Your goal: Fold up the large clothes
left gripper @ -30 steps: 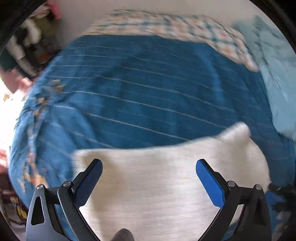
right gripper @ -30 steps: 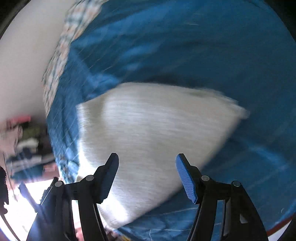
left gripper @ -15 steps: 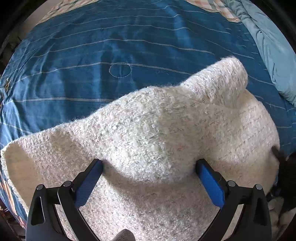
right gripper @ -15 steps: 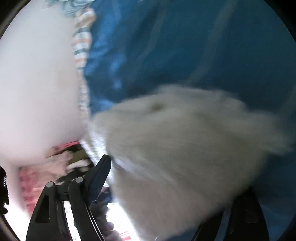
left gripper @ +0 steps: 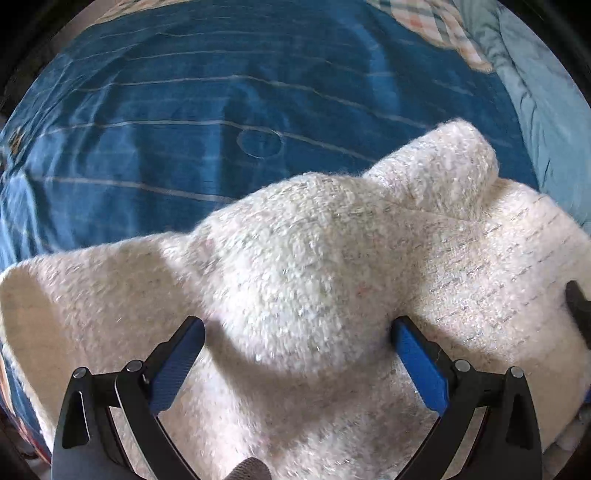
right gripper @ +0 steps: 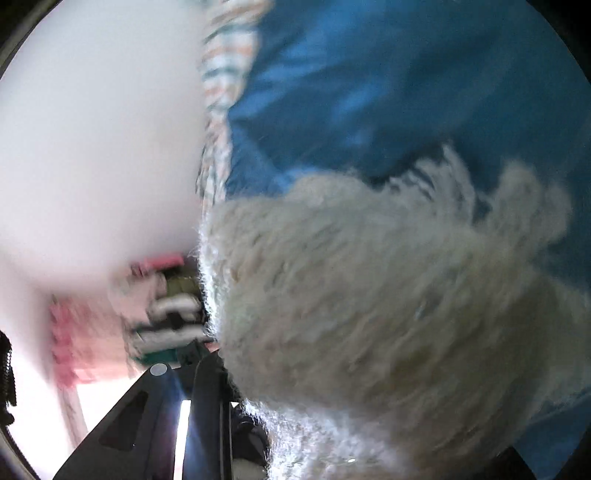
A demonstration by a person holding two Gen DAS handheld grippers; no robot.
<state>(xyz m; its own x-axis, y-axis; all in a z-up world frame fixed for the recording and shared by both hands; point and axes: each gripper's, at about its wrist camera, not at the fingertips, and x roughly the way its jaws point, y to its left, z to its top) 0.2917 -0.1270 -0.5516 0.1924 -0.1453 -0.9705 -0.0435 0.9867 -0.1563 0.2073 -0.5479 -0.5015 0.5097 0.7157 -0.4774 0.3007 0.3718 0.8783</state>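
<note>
A fluffy cream knitted sweater [left gripper: 332, 266] lies bunched on a blue striped bedspread [left gripper: 184, 110]. My left gripper [left gripper: 297, 332] is open, its blue-padded fingers on either side of a raised hump of the sweater. In the blurred right wrist view the sweater [right gripper: 369, 295] fills the lower right and covers the right finger. Only the left finger [right gripper: 207, 369] shows, pressed against the knit, so the right gripper looks shut on the sweater. A dark tip of the right gripper [left gripper: 578, 302] shows at the left view's right edge.
A light blue quilt [left gripper: 546, 92] and a checked cloth [left gripper: 443, 22] lie at the bed's far right. In the right wrist view a white wall [right gripper: 92, 129] and stacked clothes [right gripper: 166, 306] stand beside the bed.
The left gripper came down onto the sweater and barely moved in the last half second. The right gripper swung in and closed on the sweater, which now covers one of its fingers.
</note>
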